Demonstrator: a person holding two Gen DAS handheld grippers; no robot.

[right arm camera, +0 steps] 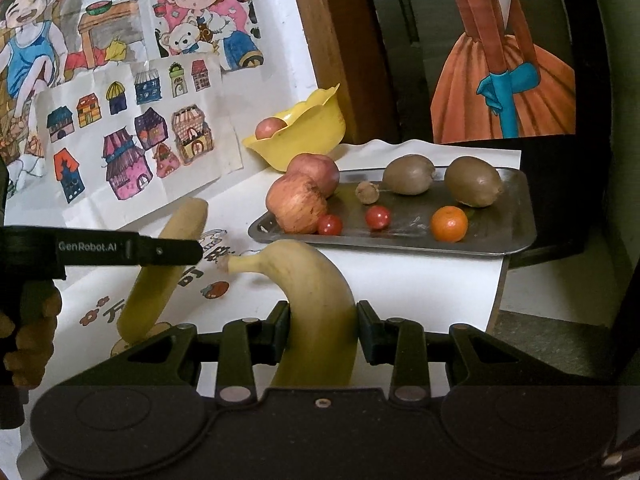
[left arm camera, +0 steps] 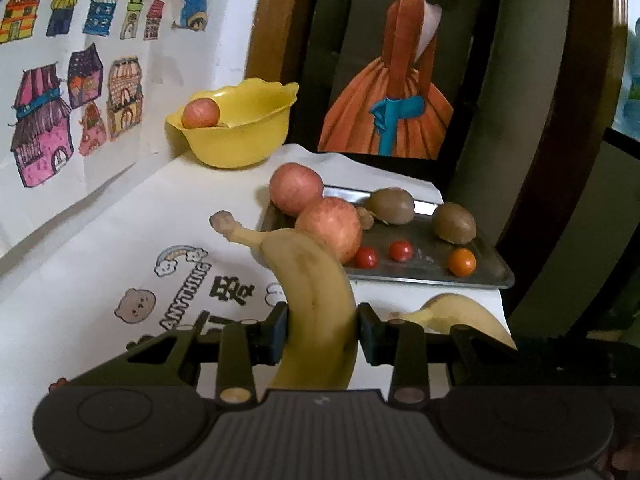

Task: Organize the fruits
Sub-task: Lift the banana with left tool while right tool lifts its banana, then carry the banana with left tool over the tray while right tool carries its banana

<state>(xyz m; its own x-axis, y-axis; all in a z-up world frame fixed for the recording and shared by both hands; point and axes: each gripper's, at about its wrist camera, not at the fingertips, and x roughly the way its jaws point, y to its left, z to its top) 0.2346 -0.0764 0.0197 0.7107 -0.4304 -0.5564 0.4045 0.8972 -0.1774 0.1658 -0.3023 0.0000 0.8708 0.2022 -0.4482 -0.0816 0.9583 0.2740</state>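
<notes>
In the left wrist view my left gripper (left arm camera: 322, 332) is shut on a yellow banana (left arm camera: 316, 292) whose stem points up and left. My right gripper (right arm camera: 322, 332) is shut on a second banana (right arm camera: 320, 300), stem to the left. Each view shows the other banana (left arm camera: 460, 314) (right arm camera: 168, 264) beside it. Ahead lies a metal tray (left arm camera: 432, 280) (right arm camera: 400, 246) with two apples (left arm camera: 330, 228) (right arm camera: 297, 203), two kiwis (right arm camera: 474, 182), two cherry tomatoes (right arm camera: 377, 217) and a small orange (right arm camera: 449, 224). A yellow bowl (left arm camera: 240, 132) (right arm camera: 312, 136) behind it holds one apple (left arm camera: 201, 113).
White paper with printed cartoons (left arm camera: 184, 280) covers the table. Children's drawings (right arm camera: 132, 140) hang on the wall at the left. A framed picture of an orange dress (left arm camera: 392, 92) stands behind the tray. A hand (right arm camera: 32, 336) grips the left tool. The table's right edge (right arm camera: 502, 280) drops off.
</notes>
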